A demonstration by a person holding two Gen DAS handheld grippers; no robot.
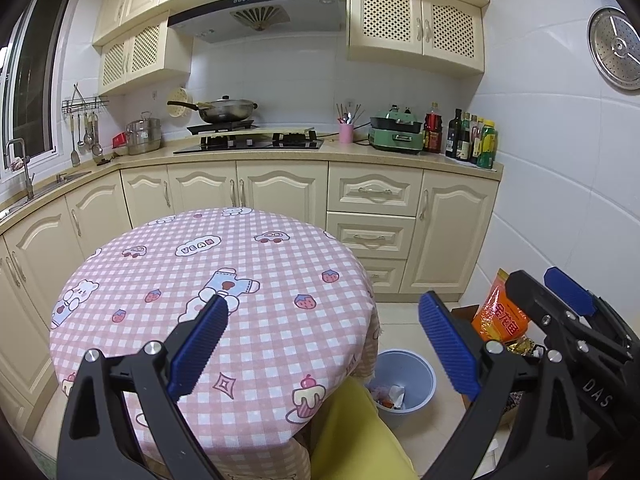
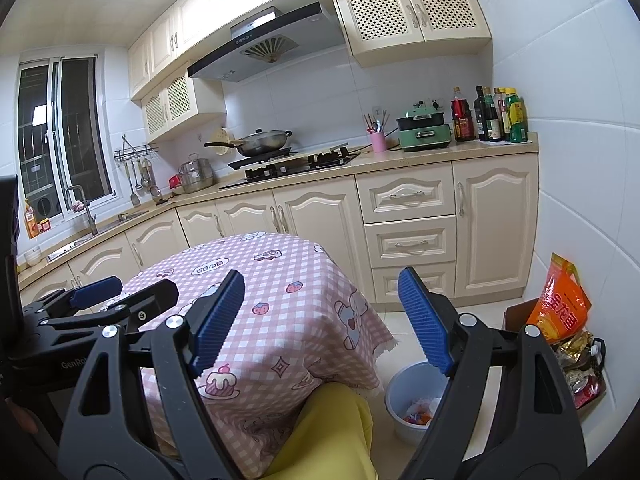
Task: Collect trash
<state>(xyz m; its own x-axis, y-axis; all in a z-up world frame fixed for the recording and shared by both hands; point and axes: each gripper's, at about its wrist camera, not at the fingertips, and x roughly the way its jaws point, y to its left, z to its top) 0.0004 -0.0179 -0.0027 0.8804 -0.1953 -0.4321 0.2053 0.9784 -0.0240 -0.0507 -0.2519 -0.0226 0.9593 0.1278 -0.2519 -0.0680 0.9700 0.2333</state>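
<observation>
A round table with a pink checked cloth (image 1: 224,280) stands before me and I see no loose trash on it; it also shows in the right wrist view (image 2: 288,312). A light blue waste bin (image 1: 416,372) sits on the floor at the table's right, holding crumpled wrappers (image 2: 420,410). My left gripper (image 1: 324,344) is open and empty above the table's near edge. My right gripper (image 2: 324,320) is open and empty, held to the right of the left one, above the table's edge and the bin (image 2: 400,392).
An orange bag (image 1: 500,312) and a box of packets (image 2: 580,364) sit on the floor by the right wall. Yellow trouser fabric (image 2: 328,432) shows below the table. Cream cabinets (image 1: 372,208), a hob with a wok (image 1: 228,110) and bottles (image 1: 472,136) line the back counter.
</observation>
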